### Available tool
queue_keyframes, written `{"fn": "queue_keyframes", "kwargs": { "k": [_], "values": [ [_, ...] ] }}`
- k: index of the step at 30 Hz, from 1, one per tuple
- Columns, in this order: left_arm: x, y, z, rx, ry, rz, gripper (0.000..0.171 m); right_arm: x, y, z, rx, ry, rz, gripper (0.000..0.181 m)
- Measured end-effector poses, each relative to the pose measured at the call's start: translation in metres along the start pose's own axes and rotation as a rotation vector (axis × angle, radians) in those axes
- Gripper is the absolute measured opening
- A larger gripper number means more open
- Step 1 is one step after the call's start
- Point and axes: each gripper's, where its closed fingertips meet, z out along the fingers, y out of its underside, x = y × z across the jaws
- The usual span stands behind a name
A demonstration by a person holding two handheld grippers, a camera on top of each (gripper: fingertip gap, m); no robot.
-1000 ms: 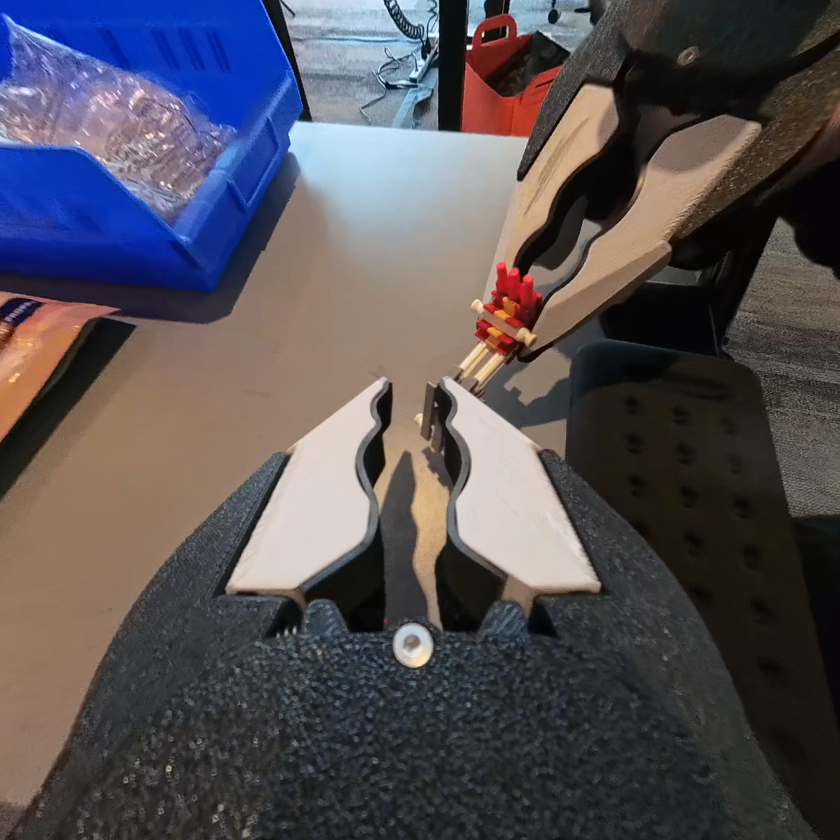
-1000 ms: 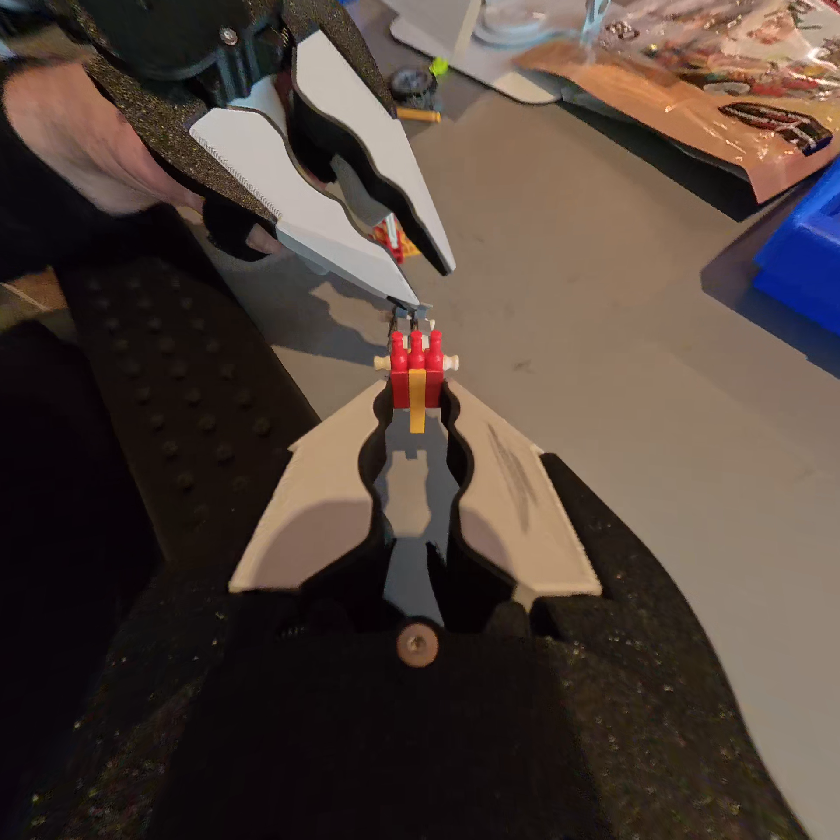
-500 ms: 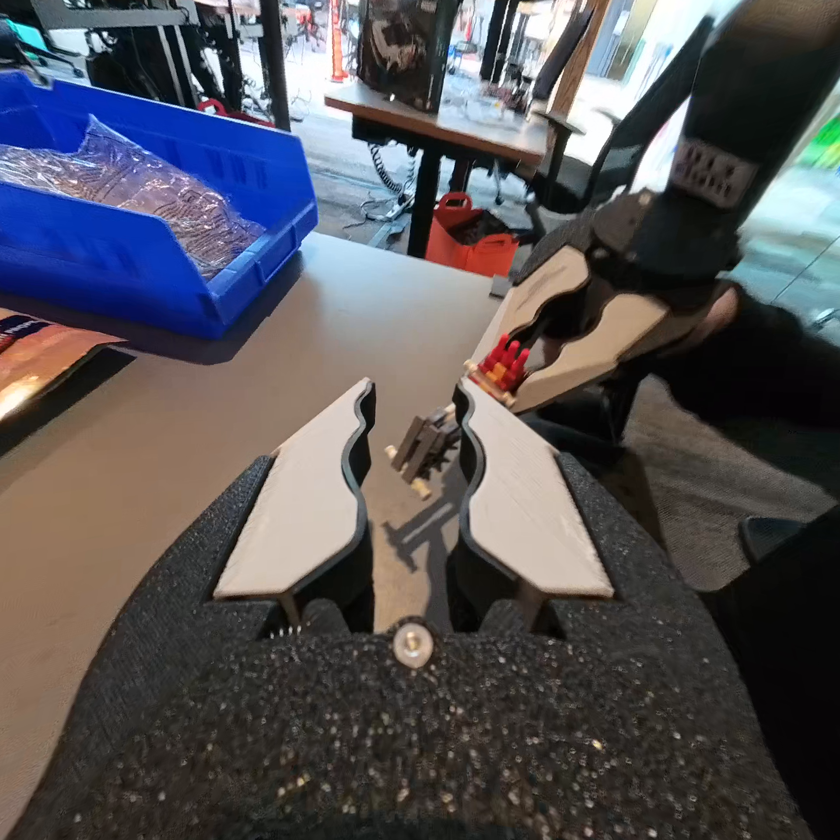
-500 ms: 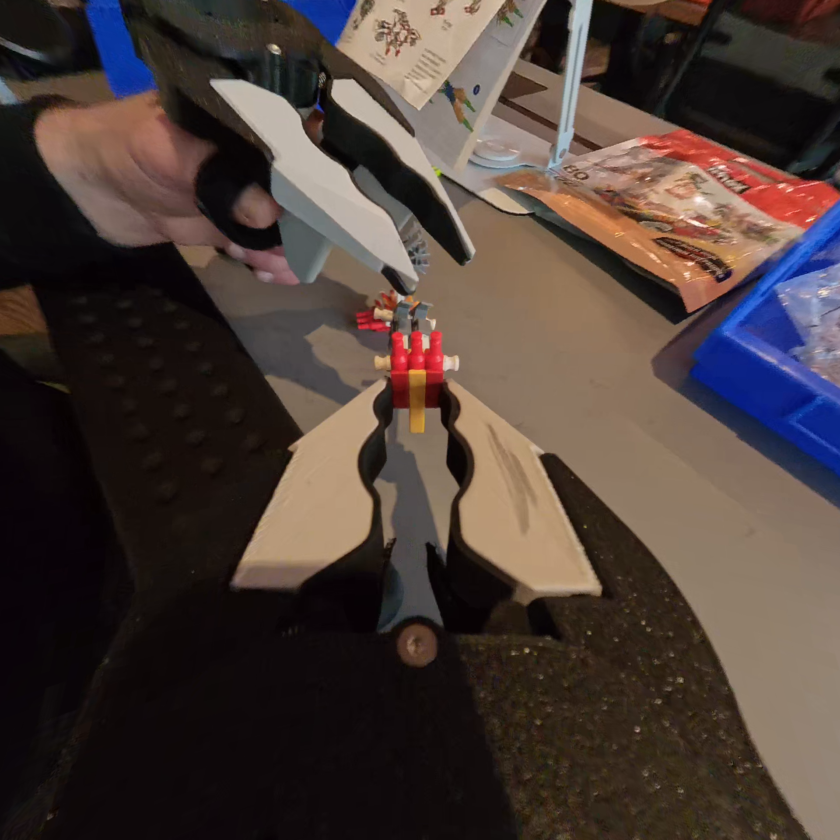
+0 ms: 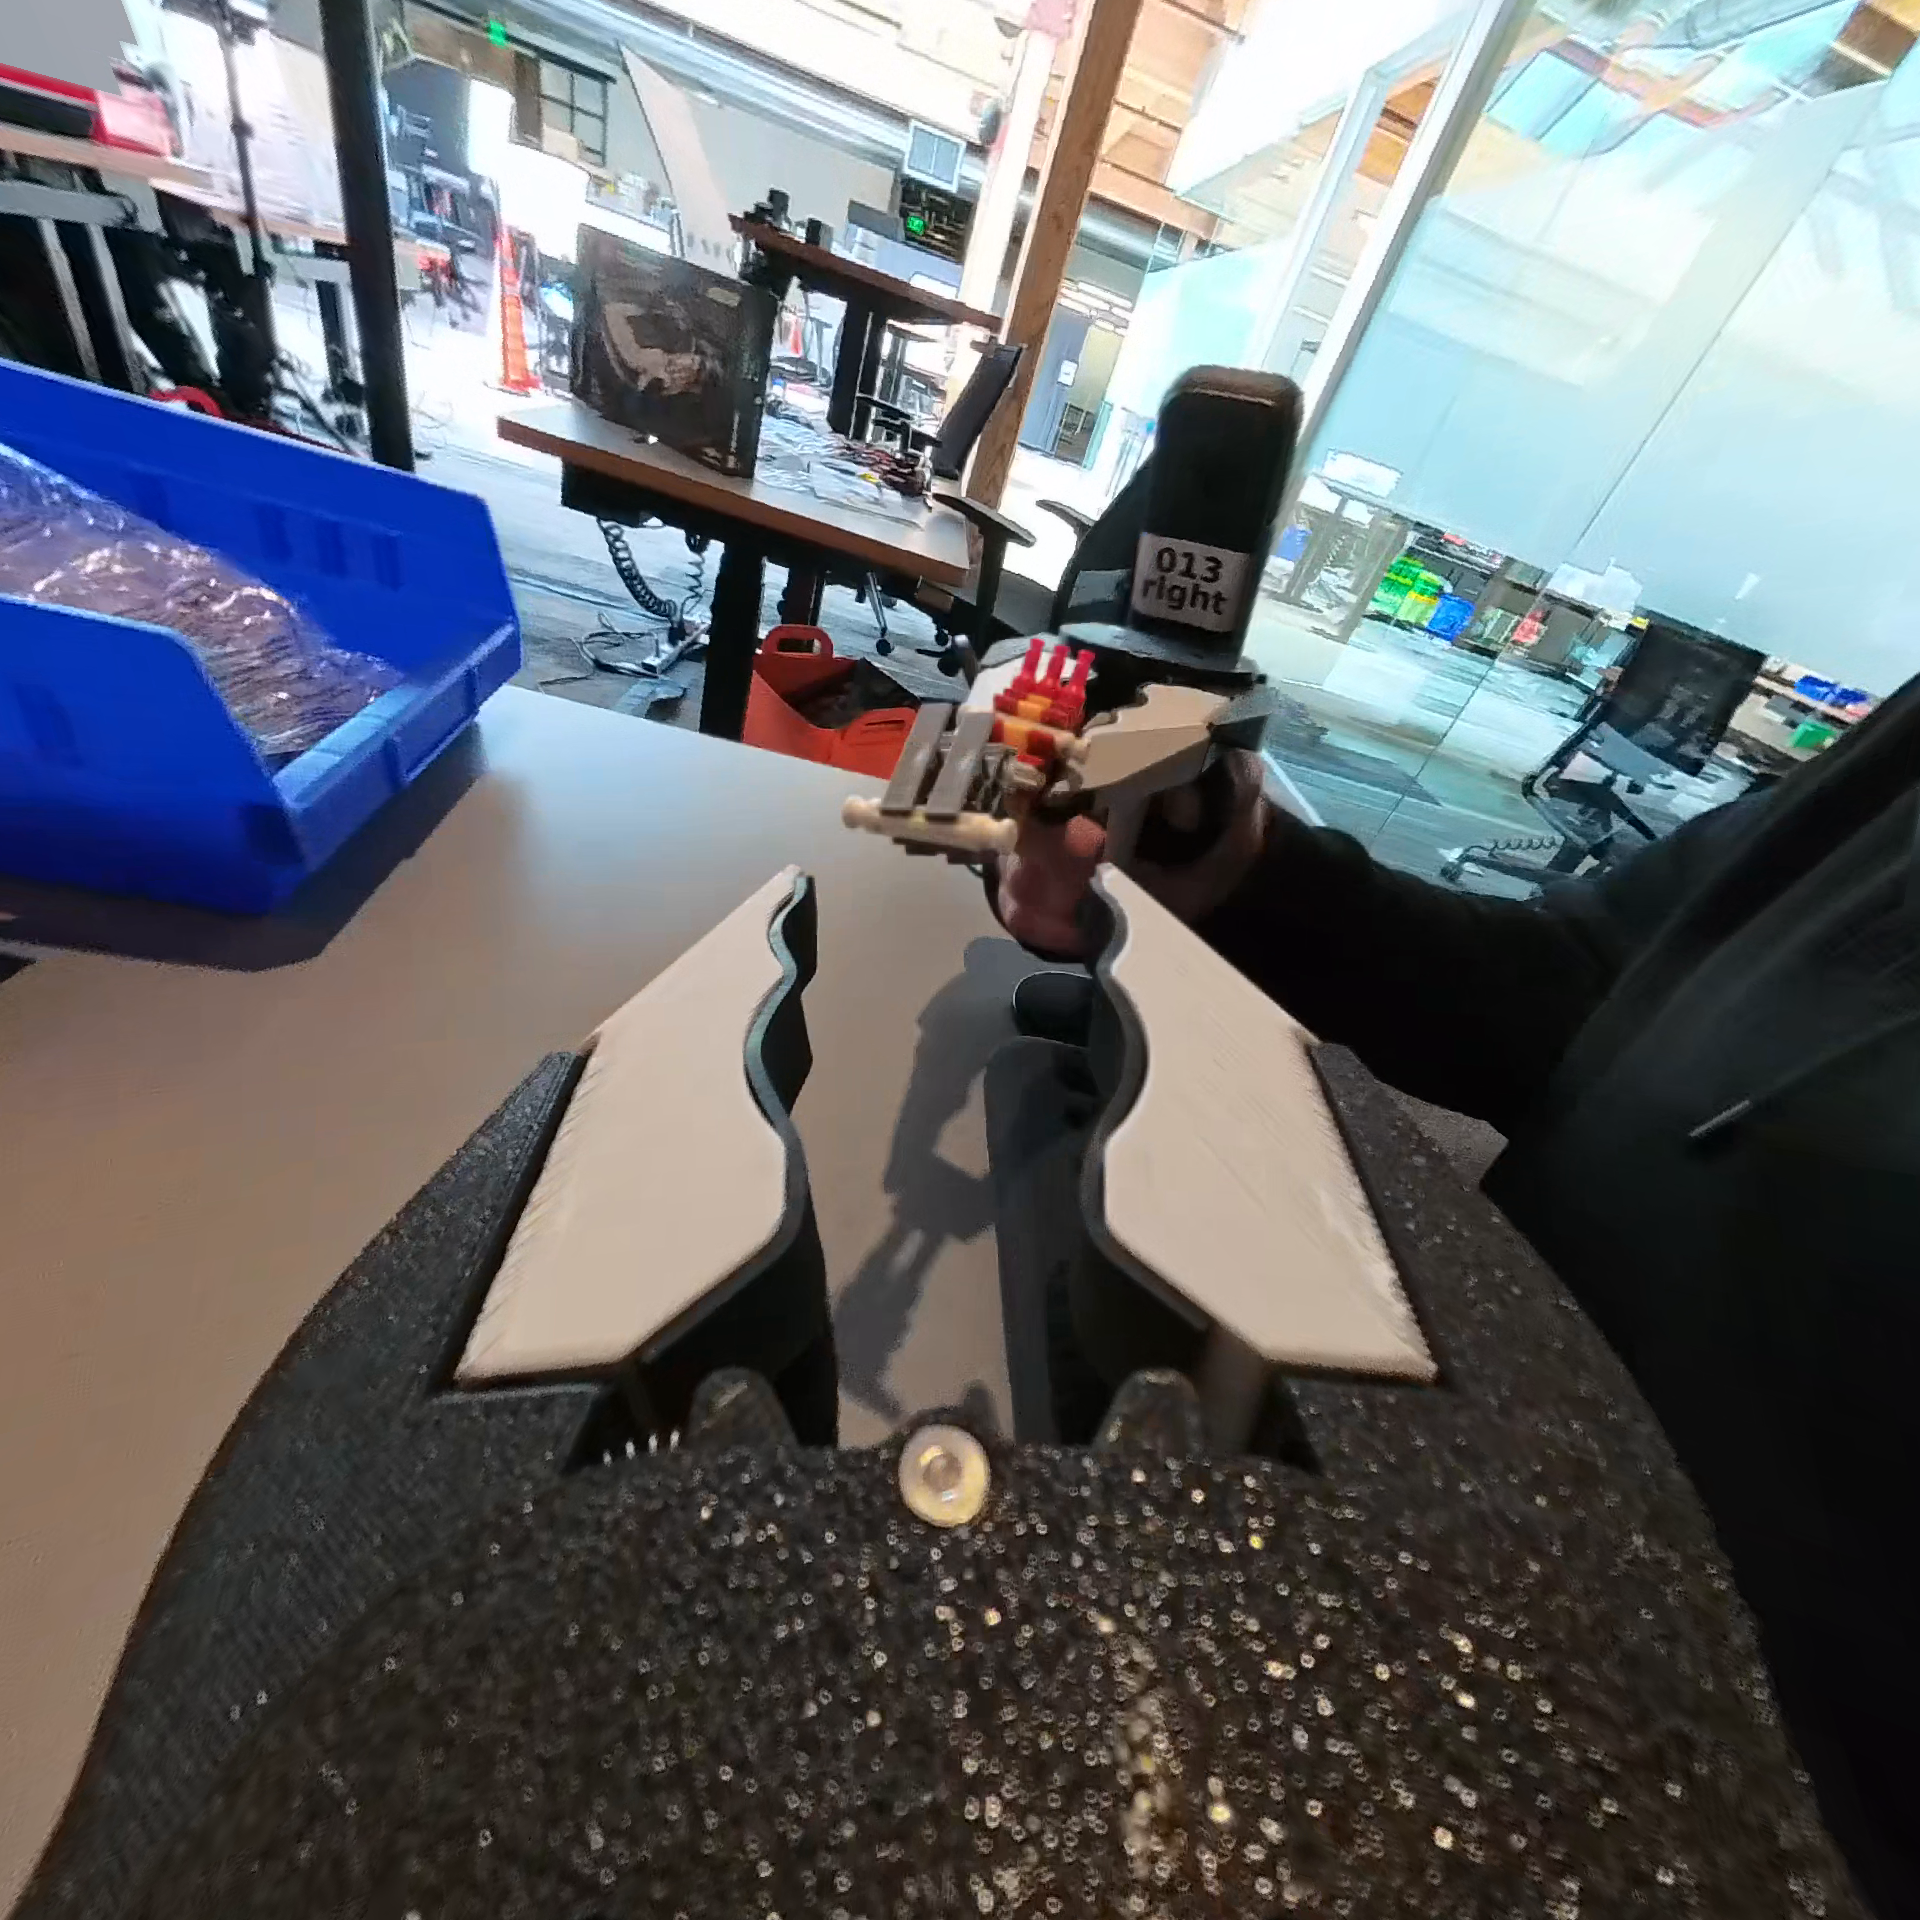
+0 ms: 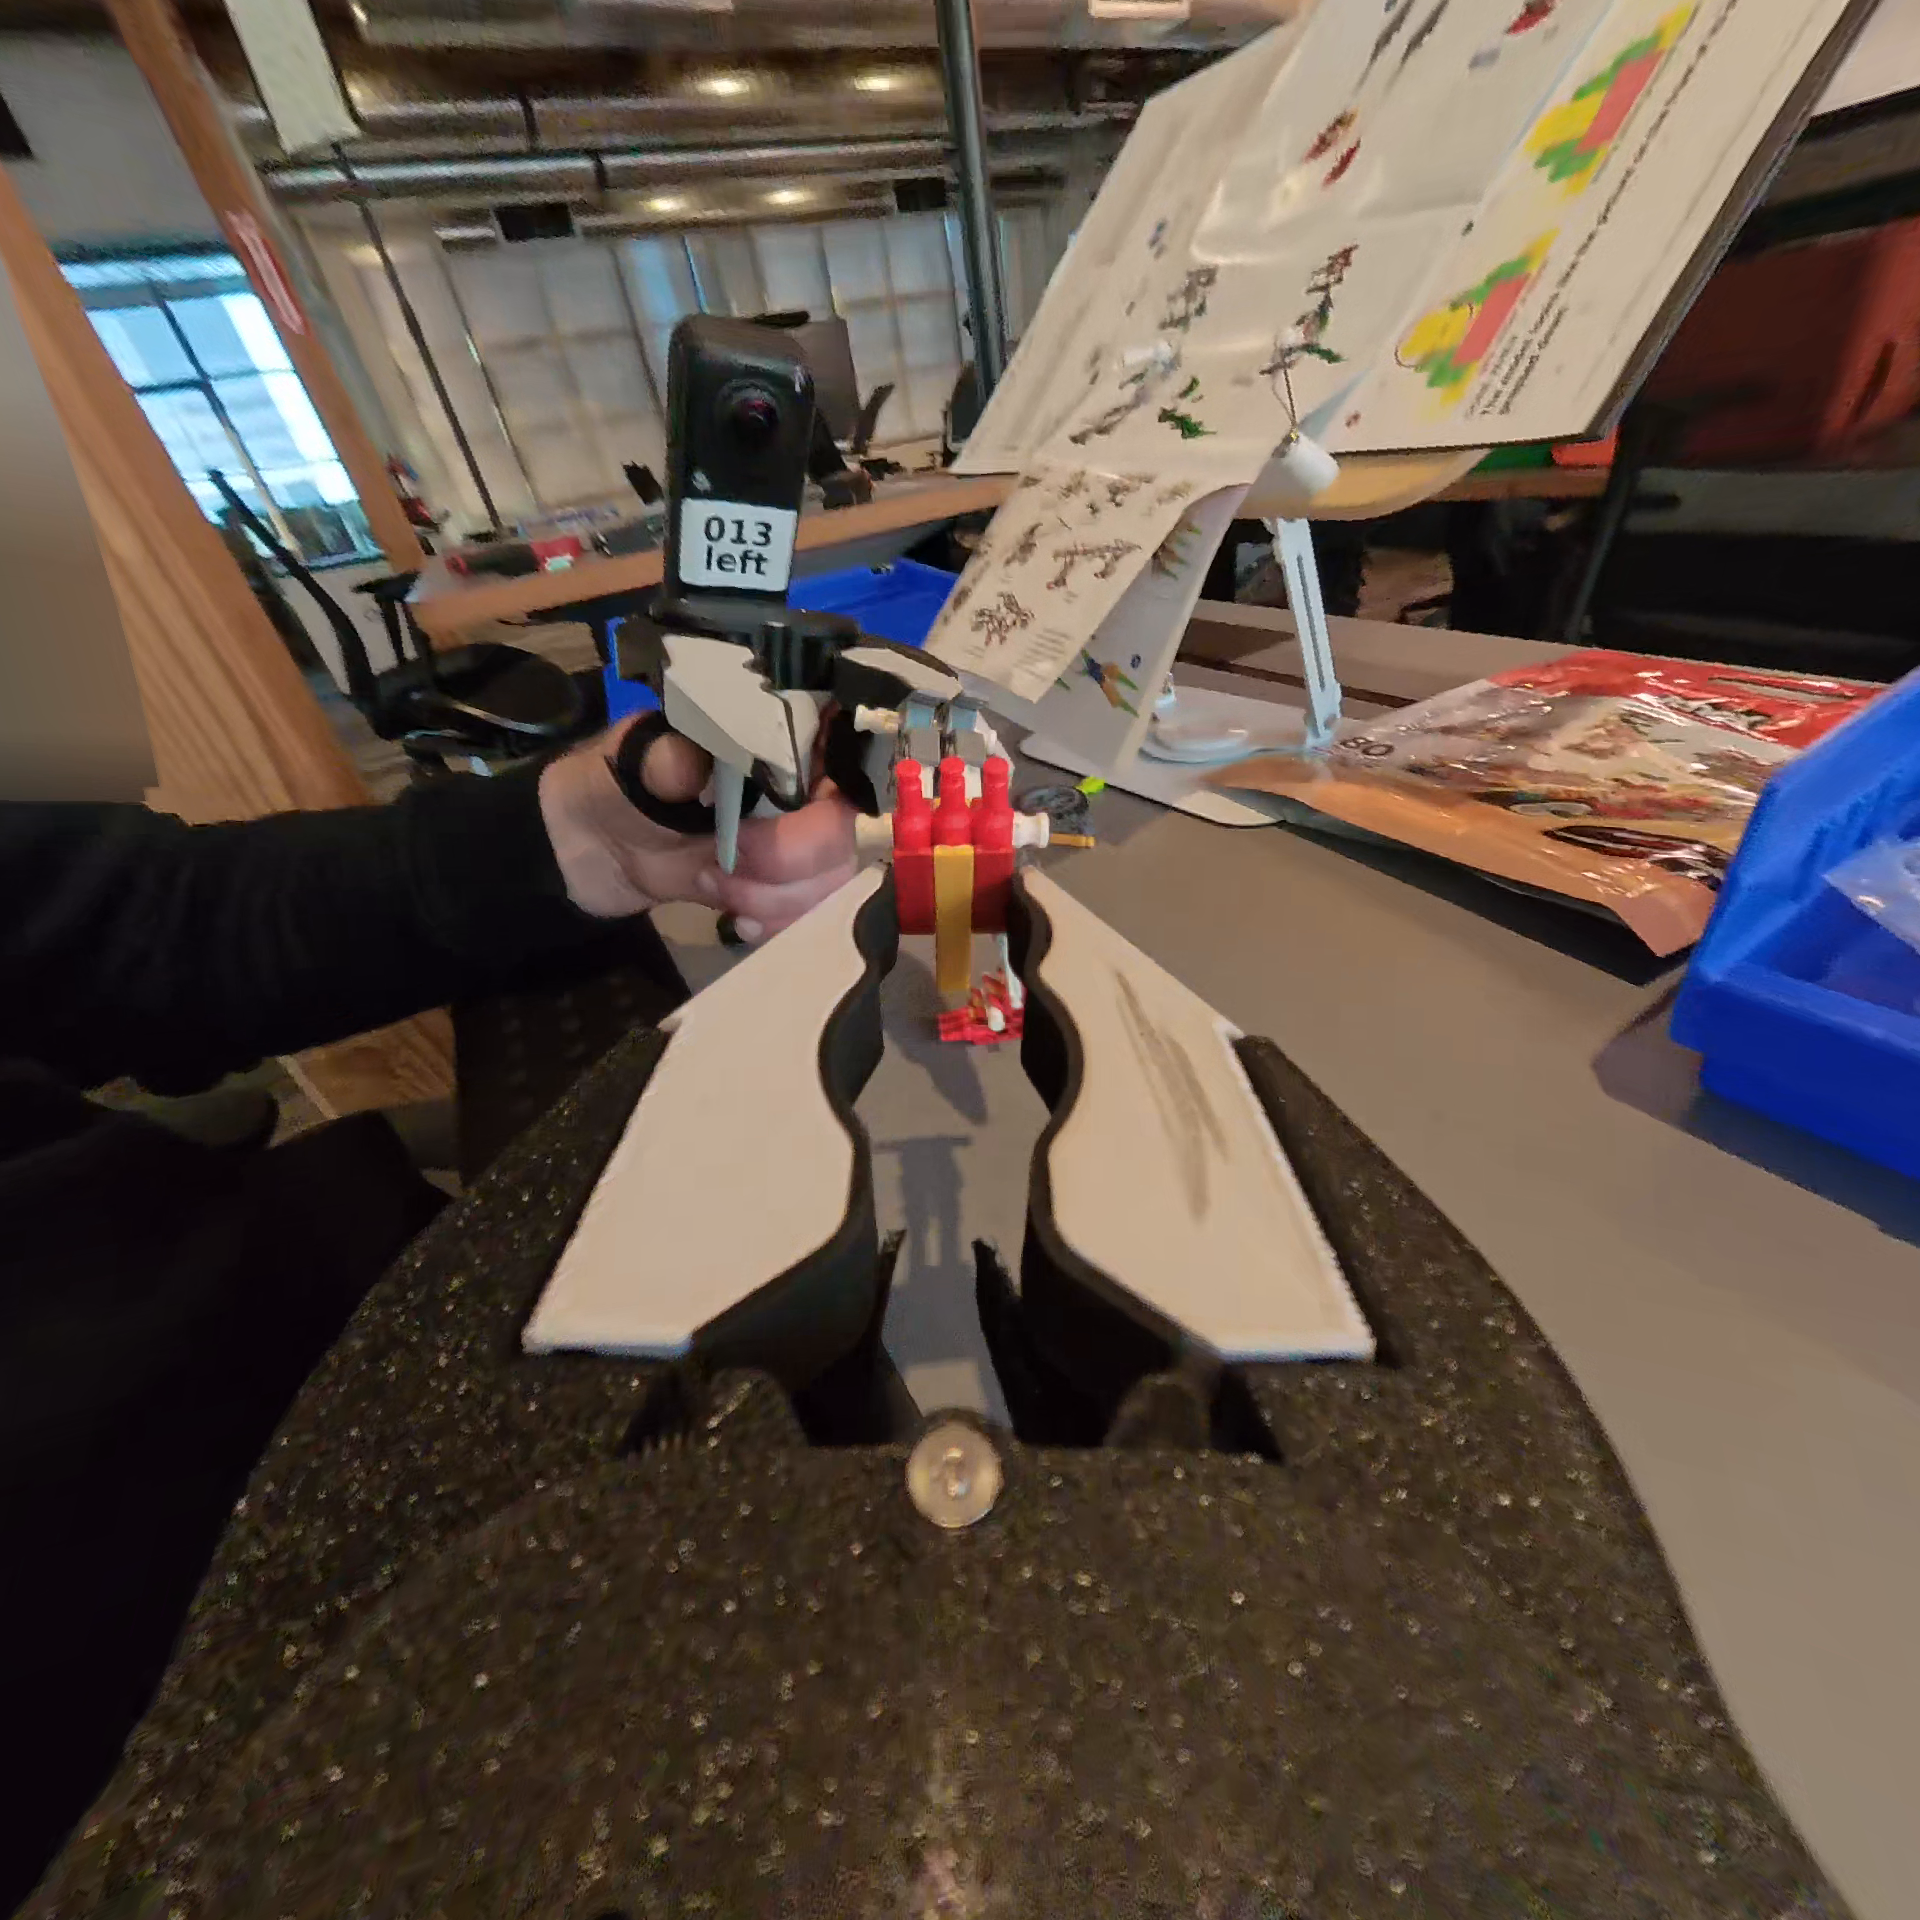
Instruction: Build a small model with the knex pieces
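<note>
My right gripper (image 6: 951, 883) is shut on a small brick assembly (image 6: 951, 862) with three red pegs, a yellow strip and cream pins. It holds the assembly above the grey table (image 6: 1351, 1039). Grey slatted pieces (image 6: 940, 732) sit on the assembly's far end. In the left wrist view the same assembly (image 5: 1029, 717) shows in the right gripper (image 5: 1049, 727), with the grey pieces (image 5: 935, 769) sticking out toward me. My left gripper (image 5: 951, 904) is open and empty, a short way from the assembly. It also shows in the right wrist view (image 6: 862, 707), held in a hand.
A blue bin (image 5: 260, 727) with a plastic bag stands on the table (image 5: 312, 1091) at the left, and shows in the right wrist view (image 6: 1818, 935). An instruction sheet on a stand (image 6: 1351, 260), an orange packet (image 6: 1558, 769) and loose red pieces (image 6: 982, 1013) are nearby. My right fingertips sit around 5 cm from my left ones.
The grey piece that was at my left fingertips now sits on the assembly in the right gripper. My left gripper has opened wider and drawn back. Both grippers have lifted and tilted up.
</note>
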Motion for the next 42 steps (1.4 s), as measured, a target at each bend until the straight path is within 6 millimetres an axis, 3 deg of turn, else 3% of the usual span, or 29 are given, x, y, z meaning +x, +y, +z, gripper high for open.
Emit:
{"fn": "queue_keyframes", "kwargs": {
  "k": [10,20,22,25,31,36,42],
  "values": [
    [0.018,-0.019,-0.004,0.131,0.091,-0.004,0.038,-0.015,-0.007,0.005,0.046,-0.124,0.010,0.019],
    [0.021,-0.019,-0.005,0.141,0.095,0.032,0.034,-0.019,-0.008,0.007,0.054,-0.153,0.018,0.020],
    [0.019,-0.018,-0.005,0.123,0.061,0.083,0.034,-0.014,-0.003,0.008,0.024,-0.127,0.022,0.024],
    [0.020,-0.018,-0.008,0.096,0.021,0.172,0.034,0.004,-0.001,0.004,0.004,-0.005,-0.006,0.050],
    [0.016,-0.002,-0.014,-0.020,-0.049,0.333,0.034,0.006,0.000,-0.008,-0.085,0.121,-0.203,0.043],
    [0.019,0.012,-0.011,-0.069,-0.036,0.360,0.034,-0.025,0.017,0.021,-0.192,0.001,-0.331,0.031],
    [0.018,0.026,-0.012,-0.116,-0.036,0.372,0.034,-0.029,0.040,0.045,-0.261,-0.103,-0.266,0.031]
  ]
}}
